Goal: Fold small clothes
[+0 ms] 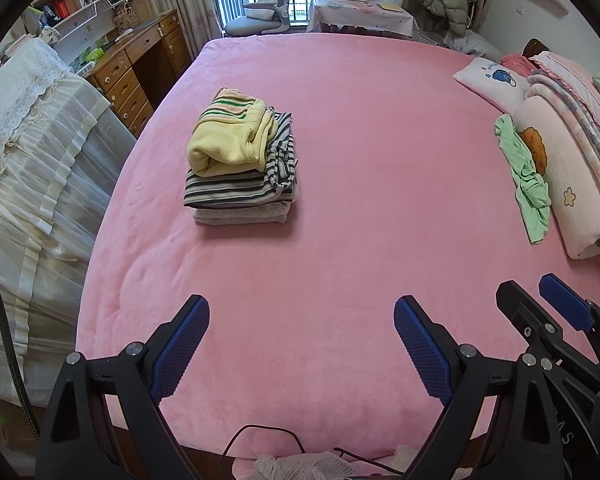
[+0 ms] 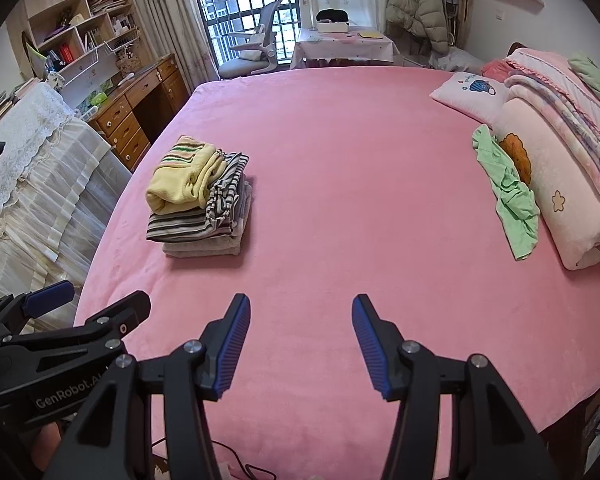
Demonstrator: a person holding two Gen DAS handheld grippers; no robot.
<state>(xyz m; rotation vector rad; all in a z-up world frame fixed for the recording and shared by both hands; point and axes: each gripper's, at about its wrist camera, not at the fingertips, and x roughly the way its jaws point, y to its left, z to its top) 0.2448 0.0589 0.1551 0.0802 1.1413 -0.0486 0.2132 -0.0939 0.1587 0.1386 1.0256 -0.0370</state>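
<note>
Folded clothes (image 1: 240, 156) lie well beyond both grippers' spread, empty fingers (image 1: 180, 344).

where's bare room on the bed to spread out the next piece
The wide pink stretch between the folded stack and the green garment, running down to both tools, is bare. The right edge is crowded: green garment, pillows, folded blankets.

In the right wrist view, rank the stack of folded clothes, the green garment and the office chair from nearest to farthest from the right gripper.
From the right gripper, jaws open and empty:
1. Stack of folded clothes, ahead to the left on the pink bed cover.
2. Green garment, to the right against the pillows; not much farther than the stack.
3. Office chair, beyond the bed's far edge, by the window.
</note>
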